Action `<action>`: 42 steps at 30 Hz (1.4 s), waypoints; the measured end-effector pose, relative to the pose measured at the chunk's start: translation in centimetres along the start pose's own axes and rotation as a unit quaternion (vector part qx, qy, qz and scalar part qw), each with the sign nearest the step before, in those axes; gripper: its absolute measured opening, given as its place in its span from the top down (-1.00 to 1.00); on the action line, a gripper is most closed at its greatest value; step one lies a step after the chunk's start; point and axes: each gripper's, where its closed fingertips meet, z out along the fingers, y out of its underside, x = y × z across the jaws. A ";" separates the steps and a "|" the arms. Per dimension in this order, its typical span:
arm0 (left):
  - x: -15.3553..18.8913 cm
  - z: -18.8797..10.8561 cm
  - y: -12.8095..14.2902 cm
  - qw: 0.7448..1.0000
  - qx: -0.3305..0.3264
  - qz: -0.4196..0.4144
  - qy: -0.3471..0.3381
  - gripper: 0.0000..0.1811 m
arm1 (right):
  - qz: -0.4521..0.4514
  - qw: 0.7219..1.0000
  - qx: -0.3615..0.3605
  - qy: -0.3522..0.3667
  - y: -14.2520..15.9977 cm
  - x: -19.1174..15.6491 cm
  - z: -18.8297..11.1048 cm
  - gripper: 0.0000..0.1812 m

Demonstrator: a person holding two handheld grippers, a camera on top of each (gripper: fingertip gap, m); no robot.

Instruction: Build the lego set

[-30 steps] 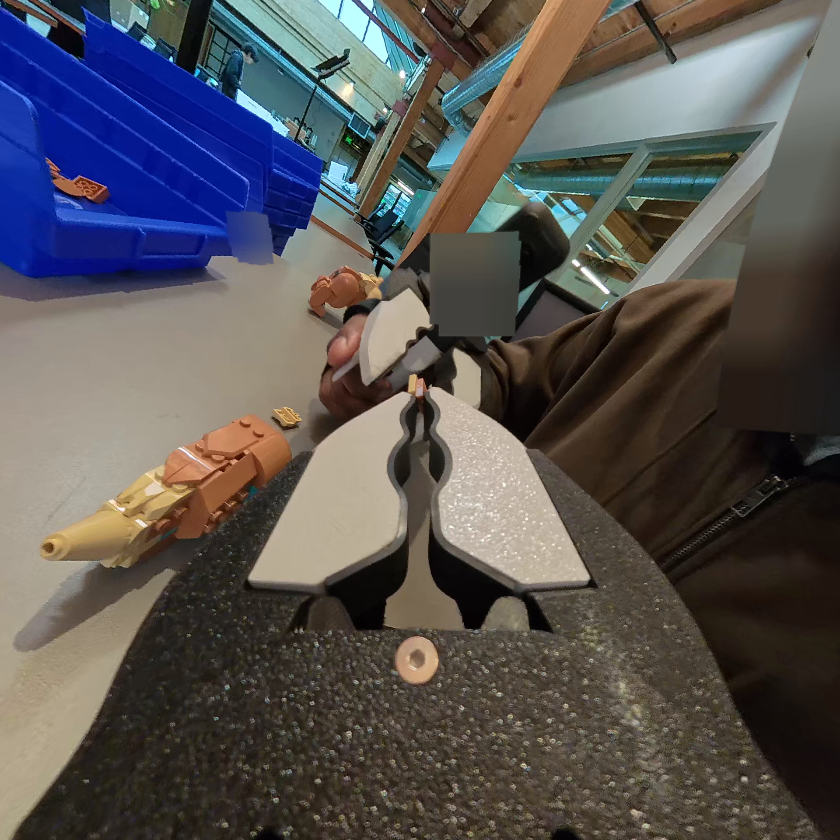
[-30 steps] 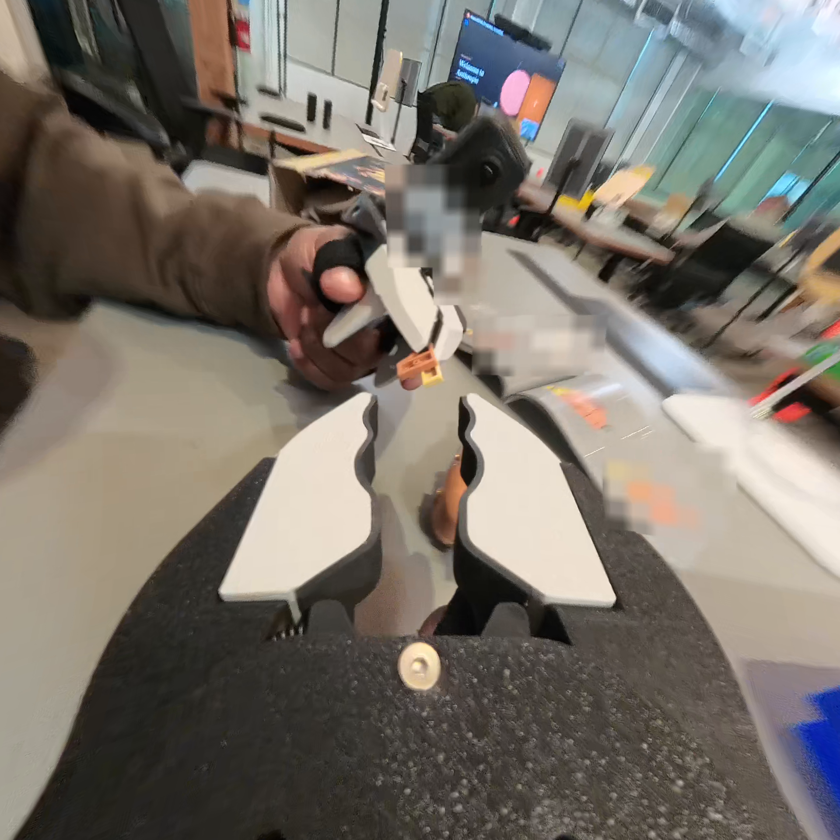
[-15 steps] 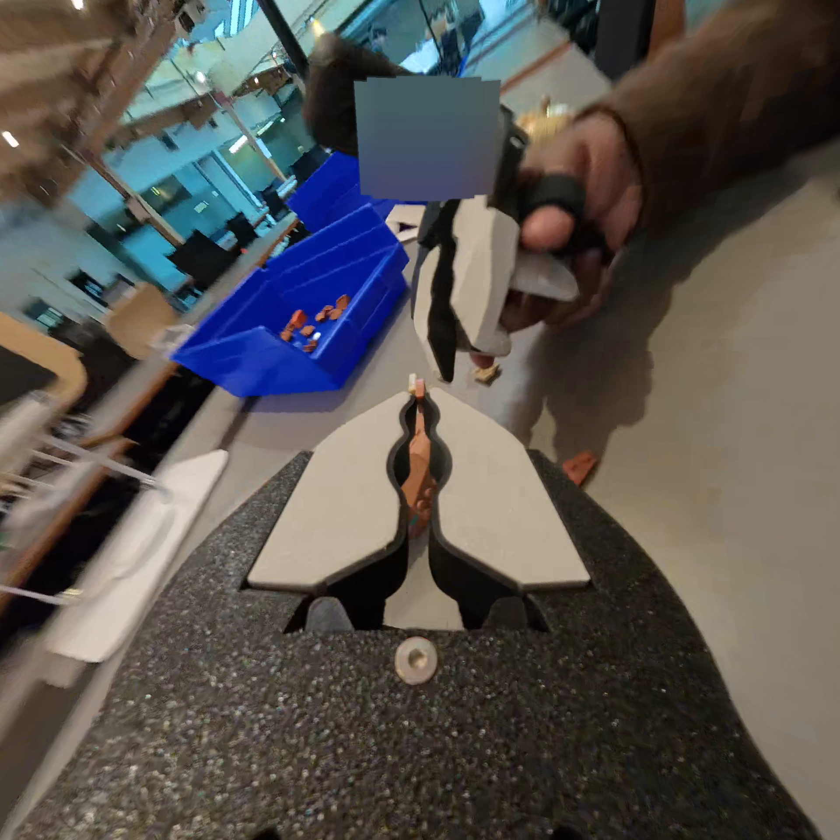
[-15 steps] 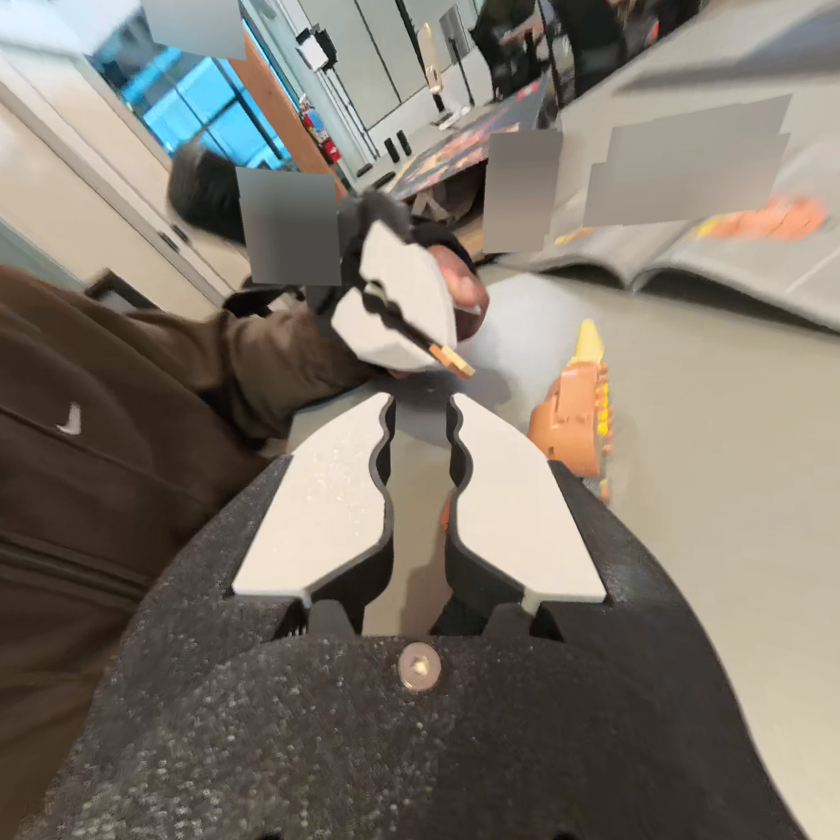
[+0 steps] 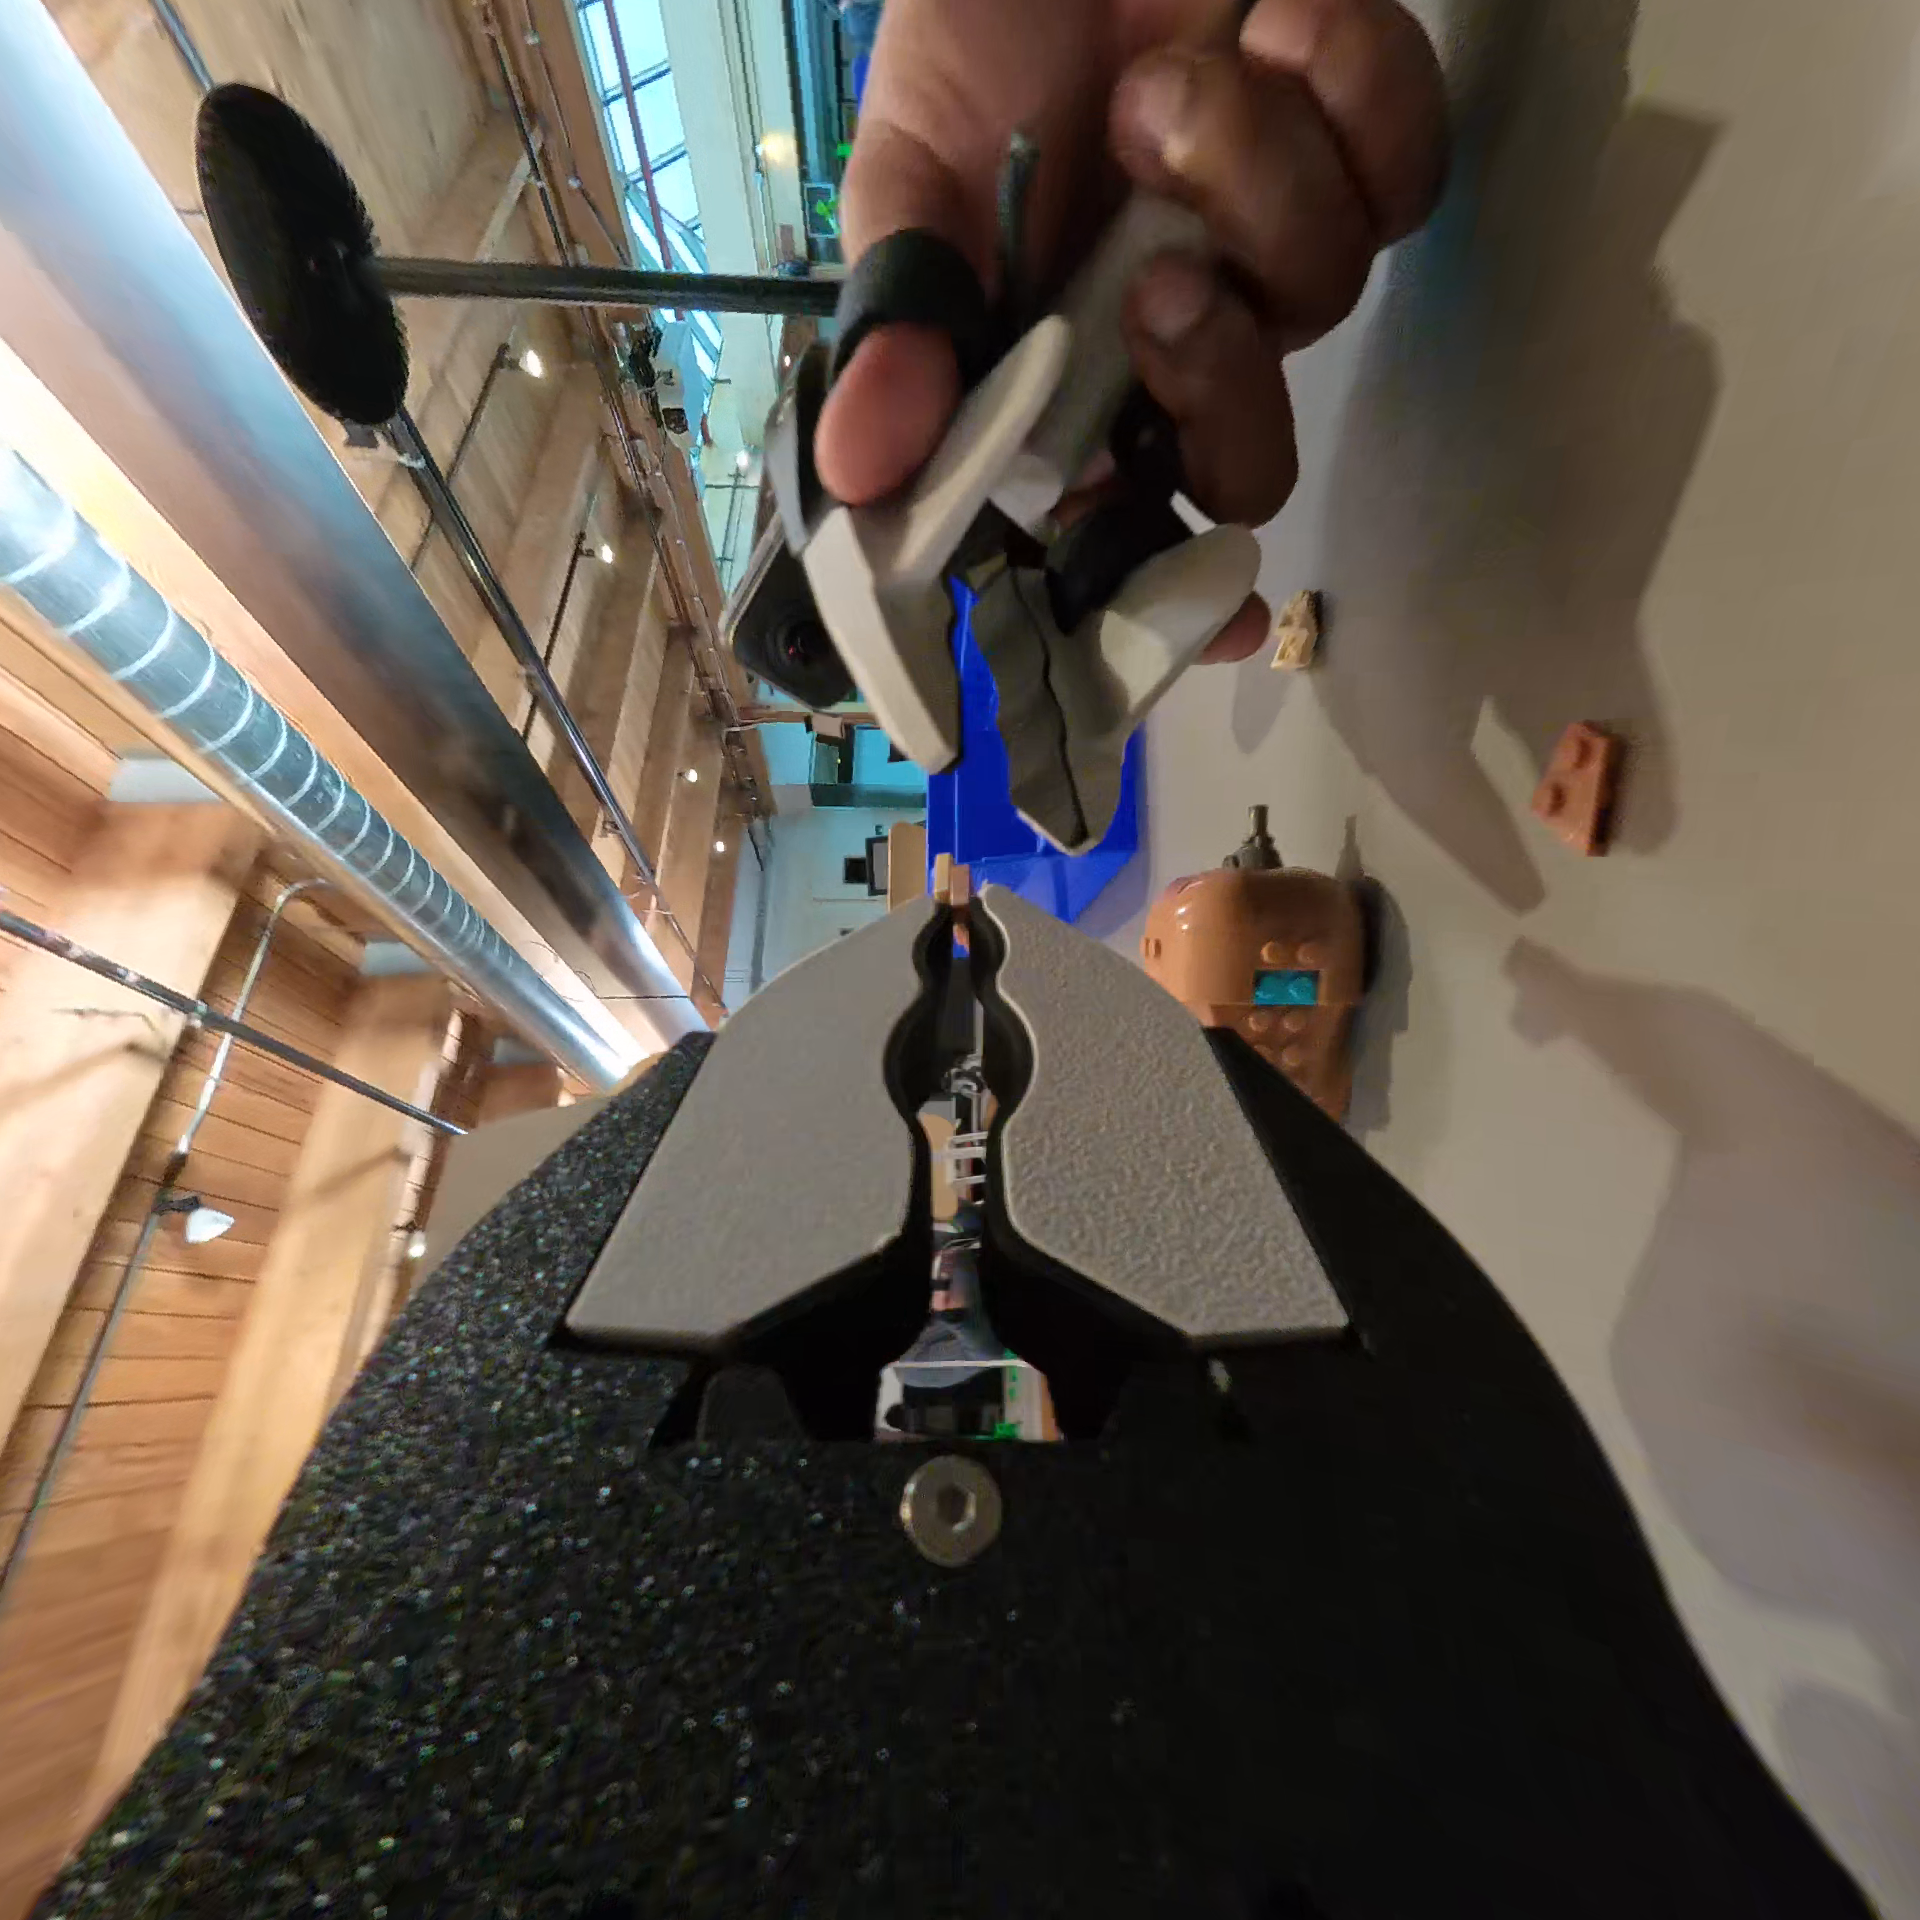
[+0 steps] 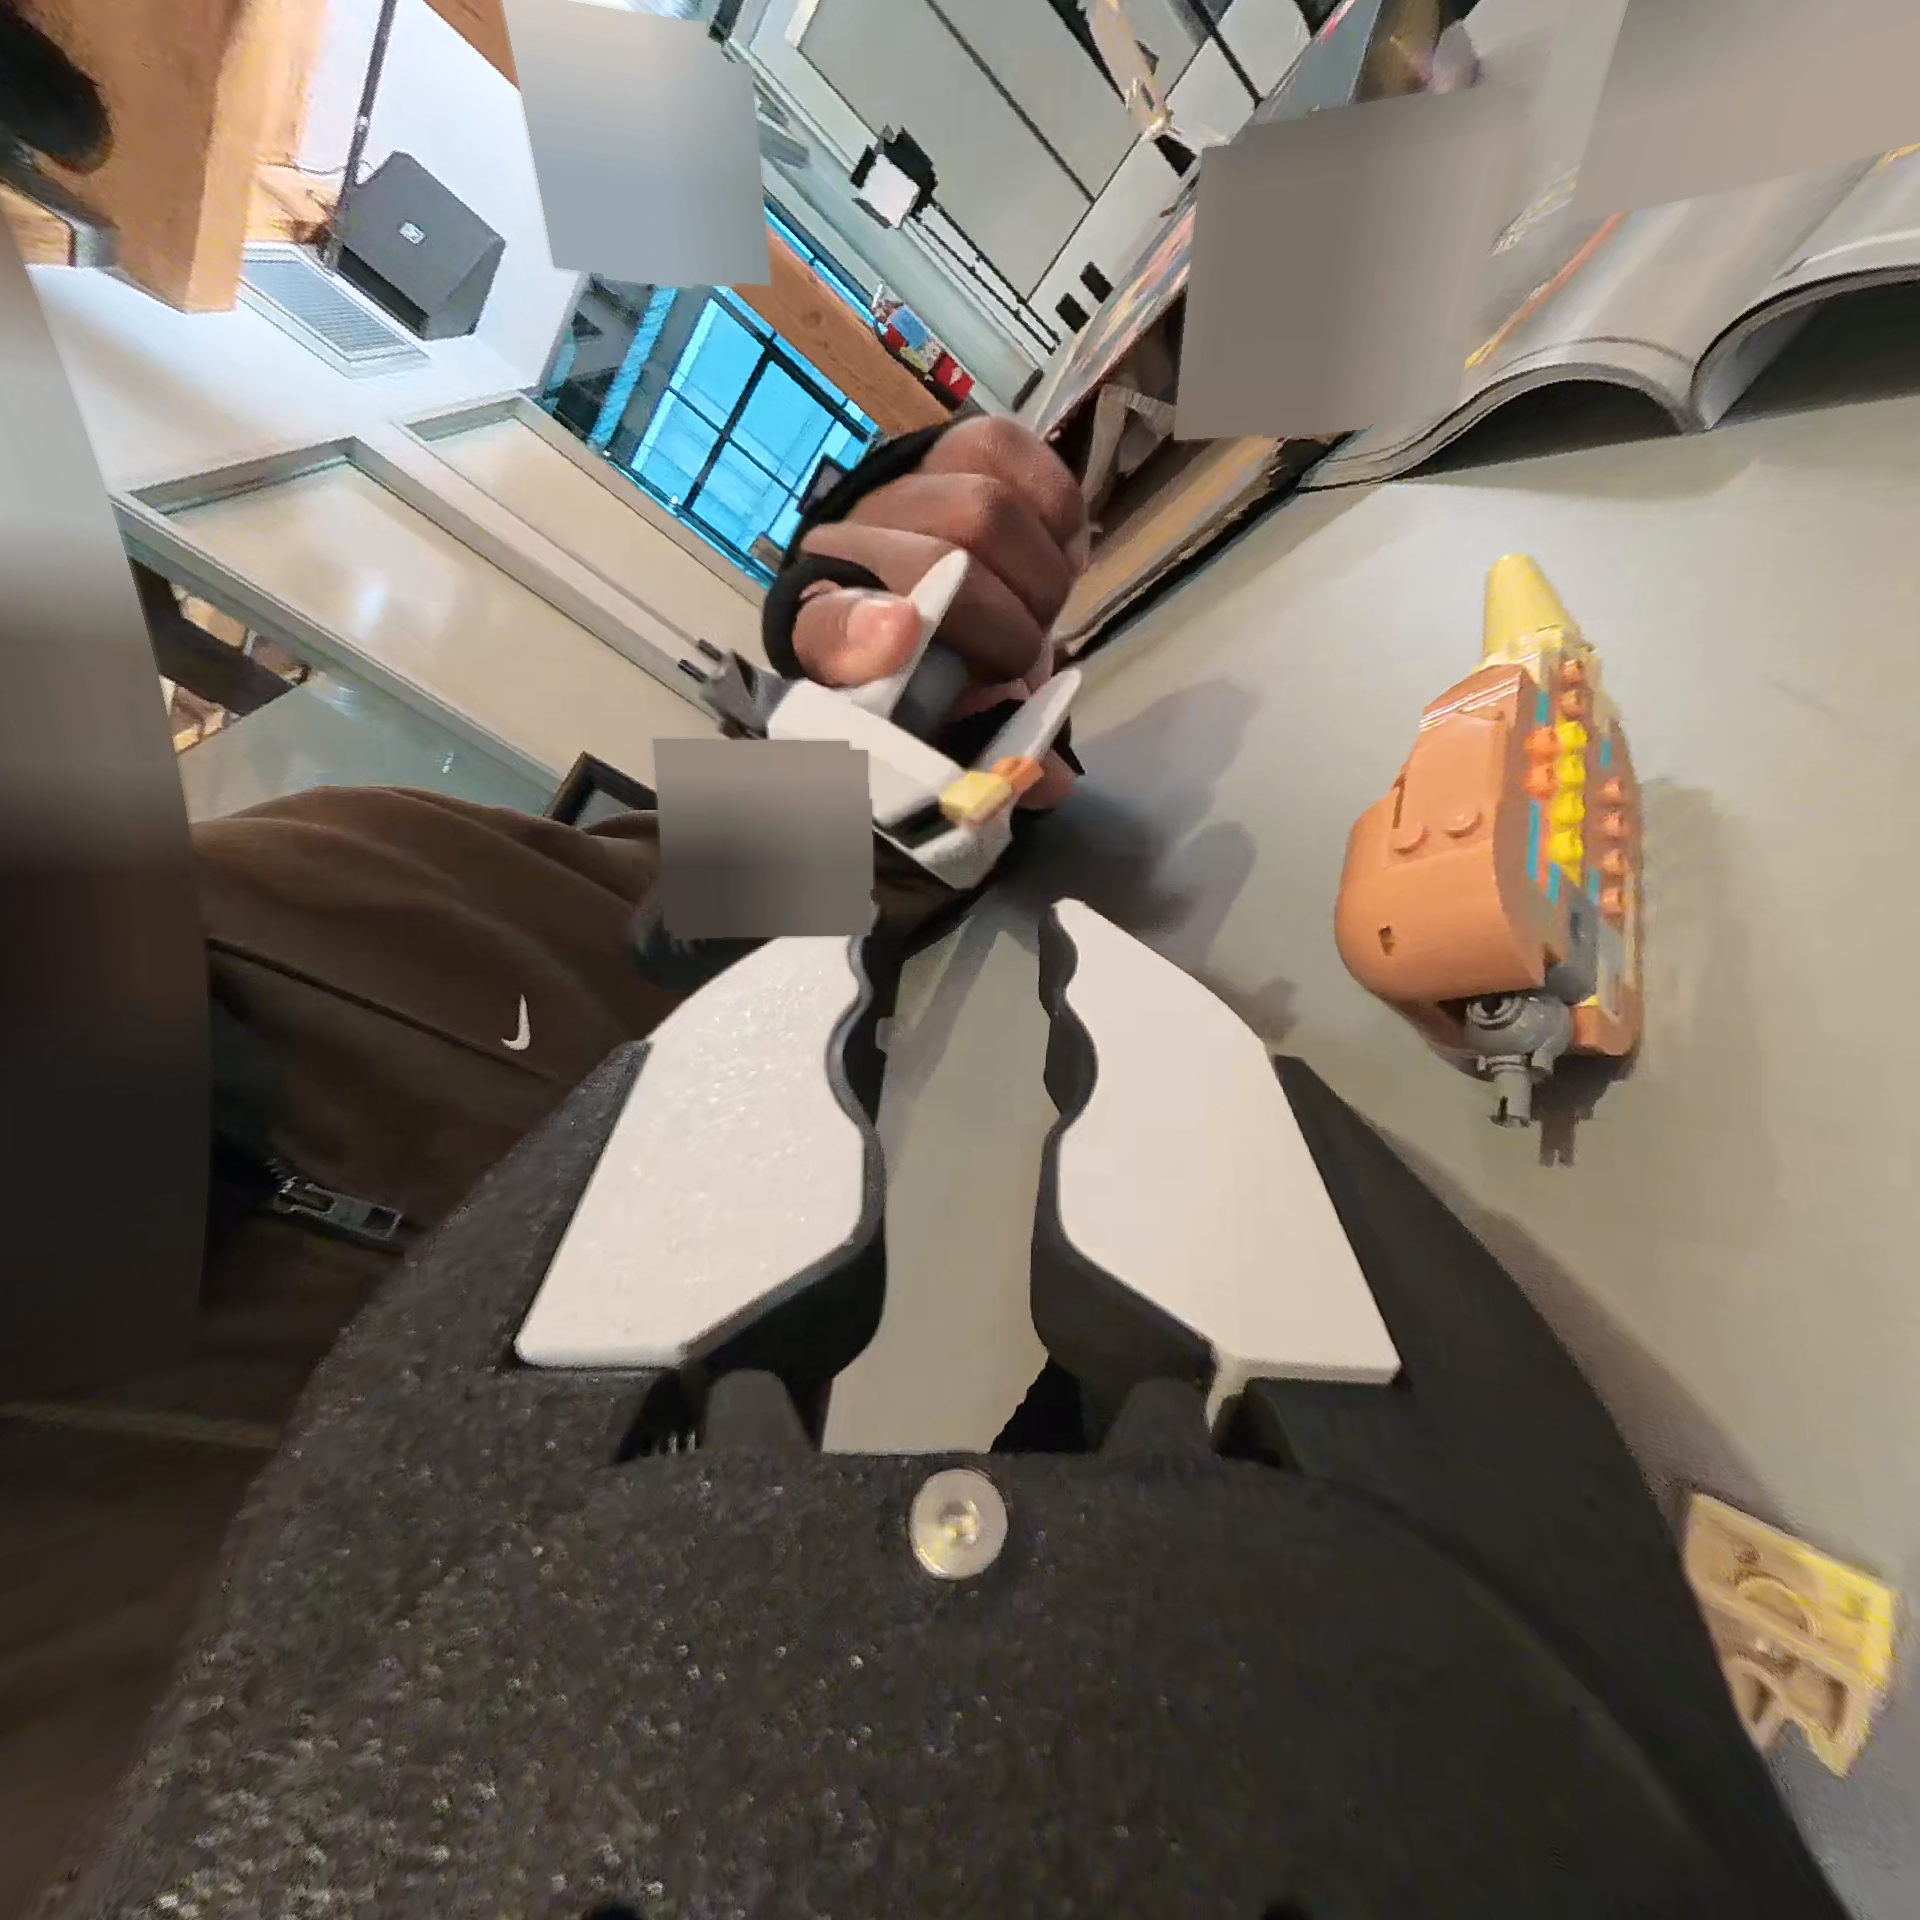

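You have a small tan-and-orange piece (image 5: 951,881) pinched at the very tips of your left gripper (image 5: 954,914), jaws closed on it, raised off the bench and rolled hard onto its side. From the right wrist view the same piece (image 6: 989,794) sticks out past the pads, so little of it is held. Your right gripper (image 6: 961,940) faces it close by, jaws apart and empty. The brown and tan lego body (image 6: 1496,831) lies on the grey bench (image 6: 1299,582) beside both tools, well in from the edge where the open instruction booklet (image 6: 1662,312) sits; a loose brown plate (image 5: 1577,787) and a small tan piece (image 5: 1296,629) lie farther along.

The likely trouble is that thin grip: if your right gripper bumps or tugs the piece off-axis, it may twist or pop out. Your right hand (image 5: 1101,208) comes in above, forefinger through the black loop; your left hand (image 6: 935,571) is fisted round its handle.
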 end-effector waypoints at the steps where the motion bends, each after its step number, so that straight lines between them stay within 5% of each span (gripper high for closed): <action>1: 0.1 0.1 -0.3 1.000 0.001 0.012 0.000 0.98 | 0.004 1.000 0.001 -0.005 0.0 -0.2 -0.1 0.68; 11: -0.1 0.4 -0.9 0.998 -0.005 0.059 -0.024 0.97 | 0.045 0.998 0.020 -0.026 -0.7 -0.2 -0.8 0.68; 18: -1.1 0.0 -0.5 0.992 0.031 -0.117 -0.020 0.97 | -0.087 0.995 0.045 0.018 -2.6 -0.1 -1.7 0.68; 21: -1.0 -0.2 0.1 0.990 0.030 -0.134 -0.007 0.97 | -0.154 0.986 0.000 0.059 -1.8 0.6 -1.5 0.68; 27: -0.1 -0.3 -0.5 0.996 0.031 -0.087 0.018 0.97 | -0.249 0.954 -0.109 0.128 1.4 2.9 -0.2 0.58; 35: -0.3 -0.2 -1.4 1.000 0.026 -0.009 -0.002 0.97 | -0.232 0.971 -0.038 0.044 -0.5 0.2 -0.7 0.58; 42: -0.5 -0.3 -3.4 0.998 0.057 0.000 -0.012 0.97 | -0.294 0.954 -0.042 0.028 0.0 -0.9 -0.5 0.59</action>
